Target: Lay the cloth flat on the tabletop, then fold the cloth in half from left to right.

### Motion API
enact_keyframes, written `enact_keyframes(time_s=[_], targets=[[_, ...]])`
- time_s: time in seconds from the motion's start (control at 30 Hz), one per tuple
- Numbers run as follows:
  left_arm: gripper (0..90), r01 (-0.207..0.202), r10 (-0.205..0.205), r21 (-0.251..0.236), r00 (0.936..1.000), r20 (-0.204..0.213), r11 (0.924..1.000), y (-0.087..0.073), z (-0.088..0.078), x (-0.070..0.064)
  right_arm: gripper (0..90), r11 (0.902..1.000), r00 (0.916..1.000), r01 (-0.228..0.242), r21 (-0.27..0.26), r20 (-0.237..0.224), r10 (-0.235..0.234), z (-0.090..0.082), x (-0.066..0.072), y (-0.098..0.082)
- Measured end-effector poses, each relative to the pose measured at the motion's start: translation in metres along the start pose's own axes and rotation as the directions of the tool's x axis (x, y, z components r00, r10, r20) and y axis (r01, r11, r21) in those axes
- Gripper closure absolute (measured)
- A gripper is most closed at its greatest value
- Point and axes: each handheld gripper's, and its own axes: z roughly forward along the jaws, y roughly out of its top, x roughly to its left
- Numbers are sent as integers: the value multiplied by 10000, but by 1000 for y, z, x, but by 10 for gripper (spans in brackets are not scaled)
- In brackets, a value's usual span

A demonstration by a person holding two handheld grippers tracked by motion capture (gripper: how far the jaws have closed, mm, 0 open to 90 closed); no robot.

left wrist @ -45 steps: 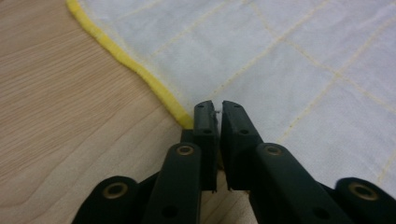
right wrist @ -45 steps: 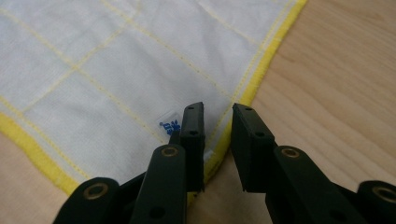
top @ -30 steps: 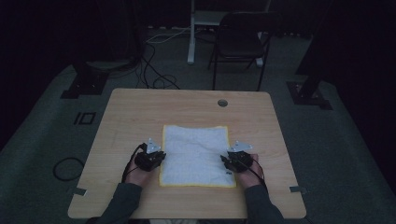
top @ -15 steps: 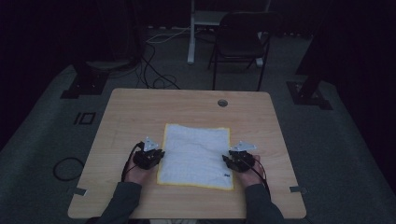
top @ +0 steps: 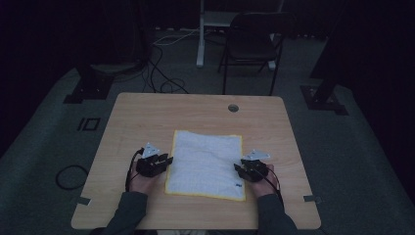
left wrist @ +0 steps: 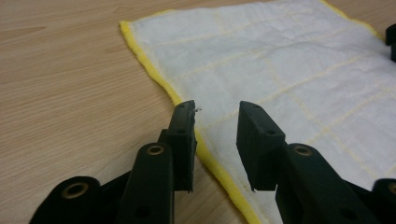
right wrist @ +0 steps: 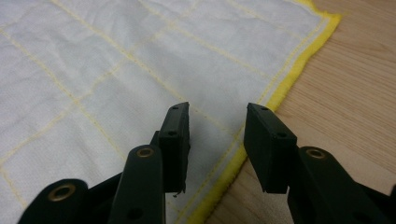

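A white cloth (top: 205, 164) with a yellow hem and faint yellow grid lines lies flat on the wooden table (top: 195, 112). My left gripper (top: 168, 160) rests at the cloth's left edge. Its jaws have just been opening and now stand apart (left wrist: 217, 109) over the yellow hem (left wrist: 154, 74), and the pads do not press on the cloth (left wrist: 280, 60). My right gripper (top: 238, 169) sits at the cloth's right edge near the front corner. It is open (right wrist: 217, 109), its jaws straddling the hem (right wrist: 289, 79) above the cloth (right wrist: 93, 70).
A round cable hole (top: 233, 107) sits in the table's far side. Beyond the table stand a dark chair (top: 252, 46) and a white post (top: 200, 34), with cables (top: 161, 63) on the floor. Bare wood surrounds the cloth.
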Motion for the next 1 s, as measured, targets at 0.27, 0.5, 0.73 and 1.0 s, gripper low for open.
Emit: enact_keyframes(time_s=[0.27,0.5,0.73,1.0], targets=[[589,273,-267,127,9987,-426,9995,0,6,-1,606,10000,10000,-1,-11,1,1,0,0,0],[565,472,-442,361,9959,-795,9982,0,15,-1,606,10000,10000,13,-32,-1,-13,0,0,0],[557,419,-361,548,9940,-1028,9976,-1,19,-1,606,10000,10000,19,-36,4,-19,0,0,0],[530,354,-282,798,9956,-889,9962,2,29,-11,606,10000,10000,13,-47,25,-13,0,0,0]])
